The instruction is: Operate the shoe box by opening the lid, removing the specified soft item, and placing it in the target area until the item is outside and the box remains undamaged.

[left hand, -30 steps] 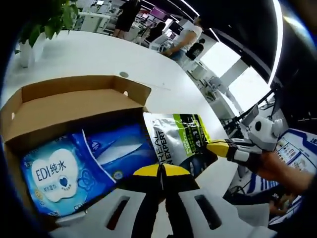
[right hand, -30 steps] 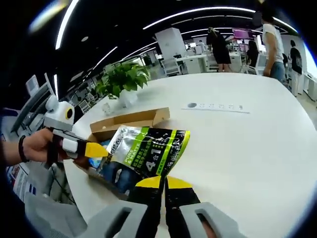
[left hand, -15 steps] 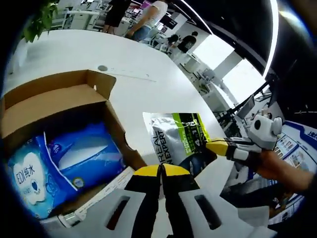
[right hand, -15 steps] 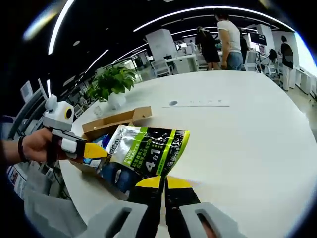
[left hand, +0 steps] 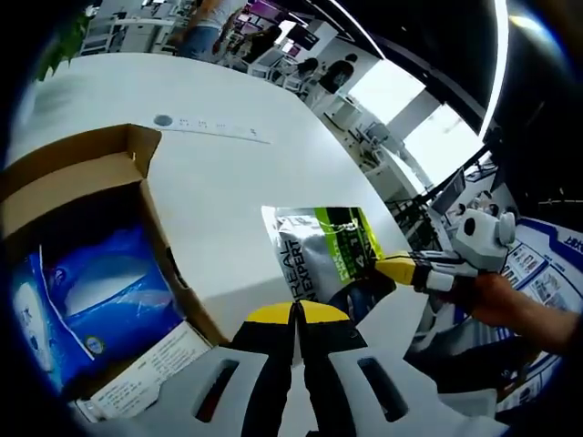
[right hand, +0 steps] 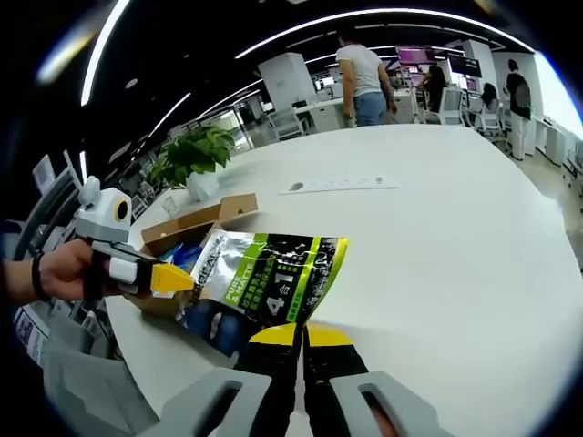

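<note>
Shoe box (left hand: pixel 86 196) sits on the white table (left hand: pixel 228 173) with its lid folded back, and the soft item you were after, the silver-and-green pouch (left hand: pixel 323 255), is no longer over it. A second ago, in the left gripper view, the pouch overlapped the box's near corner; now bare table shows between the pouch and the box wall. Some of that shift is your hands moving the cameras, but the gap itself is new, so you have carried the pouch clear of the box.

Both tools are clamped on the pouch. Your left gripper (left hand: pixel 293 314) has its yellow tips pressed together on one lower corner, and your right gripper (right hand: pixel 301 335) is pinched shut on the other edge. In the right gripper view the pouch (right hand: pixel 264 282) hangs in front of the box (right hand: pixel 196 223), with the left gripper (right hand: pixel 173 278) reaching in beside the box.

The blue wipe packs (left hand: pixel 91 300) are lying inside the box, and its cardboard walls look unbent from here.

My reading: lid opening and removal are done, and what remains is setting the pouch down on open table away from the box. No marked target area can be made out in either view, so pick your spot before letting go
</note>
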